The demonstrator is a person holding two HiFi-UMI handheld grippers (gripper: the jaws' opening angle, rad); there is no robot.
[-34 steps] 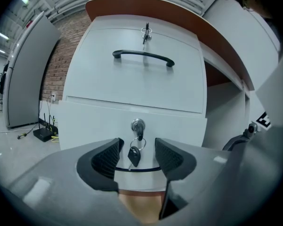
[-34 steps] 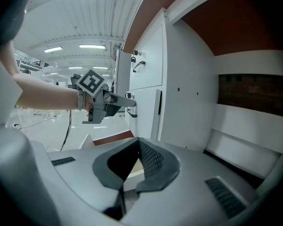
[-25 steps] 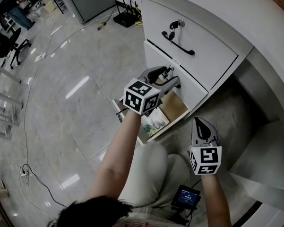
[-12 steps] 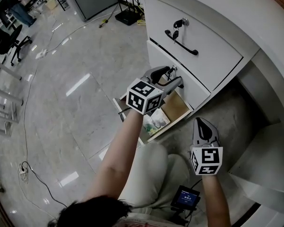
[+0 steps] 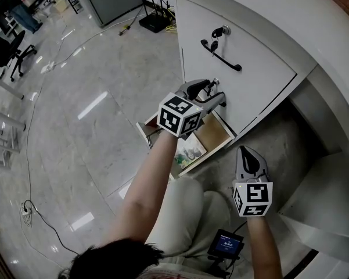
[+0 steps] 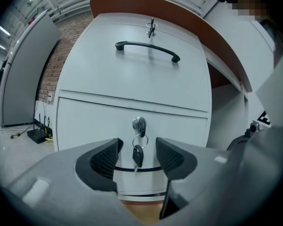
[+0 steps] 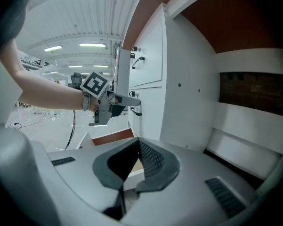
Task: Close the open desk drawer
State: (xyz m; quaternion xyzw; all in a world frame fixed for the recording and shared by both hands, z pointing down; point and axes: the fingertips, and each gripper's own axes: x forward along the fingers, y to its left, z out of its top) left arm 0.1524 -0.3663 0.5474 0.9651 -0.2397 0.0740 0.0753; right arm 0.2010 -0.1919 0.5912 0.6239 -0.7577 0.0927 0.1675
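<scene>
The bottom drawer [image 5: 216,132] of the white desk stands pulled out toward the person, its wooden floor showing; a pale greenish packet [image 5: 190,150] lies in the end nearest the person. The middle drawer [image 6: 94,121] sits above it, about flush with the top drawer [image 6: 132,74]; whether it is fully shut I cannot tell. A lock [image 6: 139,125] sits high in the middle drawer's front, a black key [image 6: 138,155] hangs from it on a ring, and a black handle [image 6: 141,169] runs across just below. The top drawer carries its own curved black handle [image 6: 148,48] and a key [image 6: 151,28] above that.

The left gripper [image 5: 213,93] points at the middle drawer's front with its jaws apart; in the left gripper view the key hangs in the gap between them and neither pad presses on it. The tips come right up to the front beside the handle, though contact is not clear.

The right gripper [image 5: 245,153] hangs lower and to the right, near the bottom drawer's corner but apart from it; its jaws are closed together with nothing between them, pointing toward the recess under the desk.

The person's bent knee [image 5: 186,208] is just below the bottom drawer; a small device with a lit screen [image 5: 225,244] sits by the right forearm. A glossy tiled floor [image 5: 87,97] spreads to the left; a black router [image 5: 155,21] with cables lies on it near the desk, and an office chair [image 5: 11,51] stands far off.
</scene>
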